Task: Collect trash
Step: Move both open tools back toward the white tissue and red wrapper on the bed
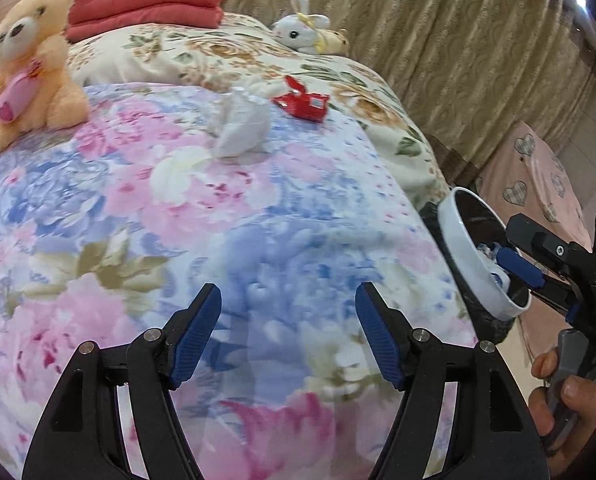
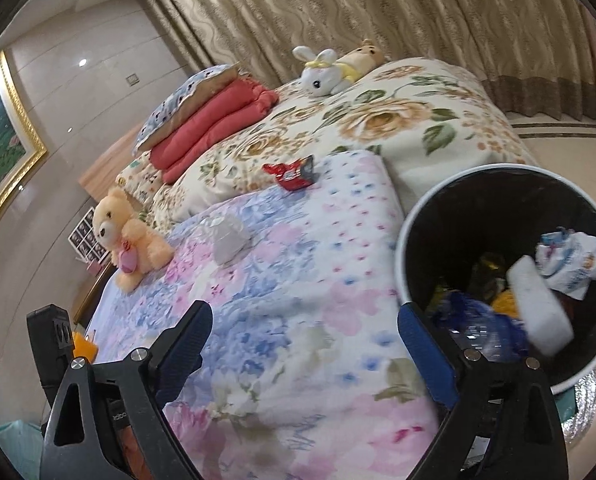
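Low in the left wrist view the left gripper hangs over the floral quilt with its blue pads spread wide, holding nothing and touching nothing. At the right edge of that frame the right gripper reaches over the white rim of the trash bin, and a hand grips its trigger; from its own camera the right gripper is likewise parted wide and empty, its right finger in front of the bin's near rim.

The bin sits at the right of that view beside the bed's edge, its mouth tipped toward the camera (dark inside, with a white sponge-like block and a crumpled printed wrapper among the litter; the print is too blurred to read).

Further up the quilt, near frame centre, lies a crumpled white tissue. Just beyond it, to the upper right, is a red wrapper, its long axis running left to right across the frame; its label cannot be read.

A peach teddy bear sits at upper left. Farthest off, a white plush rabbit lies near the curtain.
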Motion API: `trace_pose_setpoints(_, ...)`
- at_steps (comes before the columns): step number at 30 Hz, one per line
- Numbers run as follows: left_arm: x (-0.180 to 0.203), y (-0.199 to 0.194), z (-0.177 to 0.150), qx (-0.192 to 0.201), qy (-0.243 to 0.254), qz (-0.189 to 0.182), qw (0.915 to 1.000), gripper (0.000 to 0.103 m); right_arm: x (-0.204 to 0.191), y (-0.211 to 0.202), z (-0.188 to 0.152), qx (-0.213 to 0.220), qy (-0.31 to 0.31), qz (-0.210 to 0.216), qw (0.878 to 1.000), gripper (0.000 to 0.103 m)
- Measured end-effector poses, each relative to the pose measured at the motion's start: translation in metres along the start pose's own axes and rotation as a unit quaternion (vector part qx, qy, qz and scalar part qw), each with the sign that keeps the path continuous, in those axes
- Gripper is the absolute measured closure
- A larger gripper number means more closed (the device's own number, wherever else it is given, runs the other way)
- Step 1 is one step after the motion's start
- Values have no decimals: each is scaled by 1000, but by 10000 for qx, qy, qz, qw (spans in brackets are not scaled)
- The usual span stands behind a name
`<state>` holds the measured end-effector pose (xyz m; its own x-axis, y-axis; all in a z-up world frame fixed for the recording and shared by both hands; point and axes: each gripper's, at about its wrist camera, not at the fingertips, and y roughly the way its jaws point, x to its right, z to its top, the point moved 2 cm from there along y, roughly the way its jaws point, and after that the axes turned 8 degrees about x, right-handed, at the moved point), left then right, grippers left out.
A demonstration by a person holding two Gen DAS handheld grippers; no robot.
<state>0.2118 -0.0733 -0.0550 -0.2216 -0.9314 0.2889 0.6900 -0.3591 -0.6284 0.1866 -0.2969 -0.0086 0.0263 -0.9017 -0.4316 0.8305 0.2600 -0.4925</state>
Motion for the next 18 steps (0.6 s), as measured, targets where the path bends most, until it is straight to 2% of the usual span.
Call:
trace_pose_setpoints(8, -29, -6, 2, 50, -140, 279, 9995, 31, -17, 22, -9, -211, -53, 138, 9997, 7)
trace_pose_setpoints(18, -43, -3, 10, 66, -215, 410, 9989, 29, -32, 53, -12, -354, -168, 218, 9990, 7)
